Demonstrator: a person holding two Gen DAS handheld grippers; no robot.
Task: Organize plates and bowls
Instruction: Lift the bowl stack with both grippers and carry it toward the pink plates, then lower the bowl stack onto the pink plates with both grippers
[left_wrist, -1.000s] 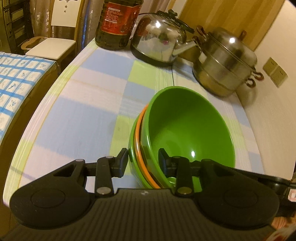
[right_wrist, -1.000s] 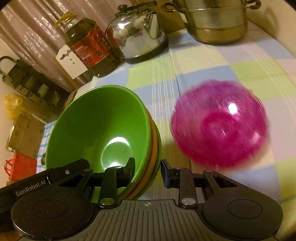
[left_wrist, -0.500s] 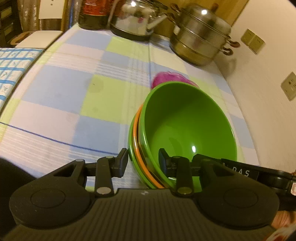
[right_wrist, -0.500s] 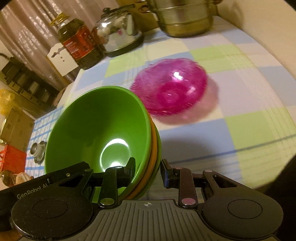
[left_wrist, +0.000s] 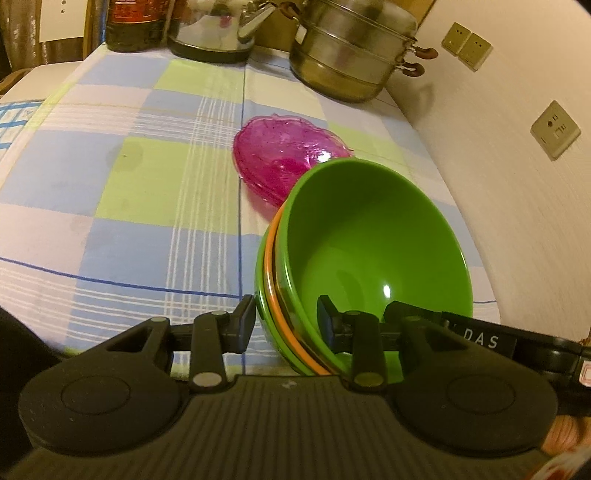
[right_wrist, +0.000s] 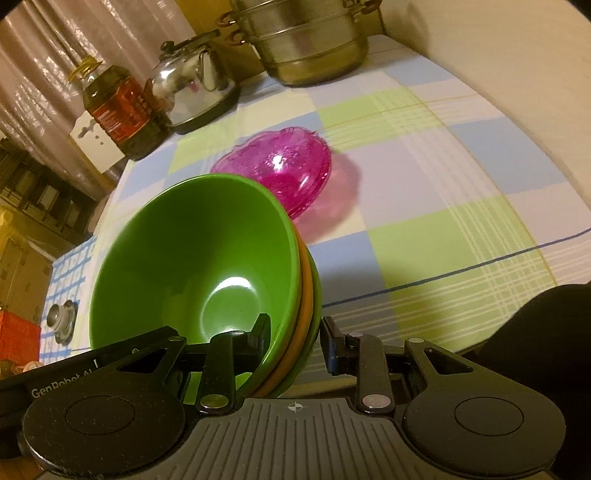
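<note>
Nested bowl stack (left_wrist: 373, 254): green inside, orange between, green outermost; tilted, seemingly lifted off the table. Pink translucent dish (left_wrist: 284, 155) lay just beyond, on the checked cloth, partly hidden.

Three nested bowls (left_wrist: 373, 251), one pink dish (left_wrist: 284, 155).

Left gripper (left_wrist: 286, 321) and right gripper (right_wrist: 295, 341) both pitched steeply down, each clamped on opposite rims of the bowl stack (left_wrist: 369, 251), one finger inside, one outside.
</note>
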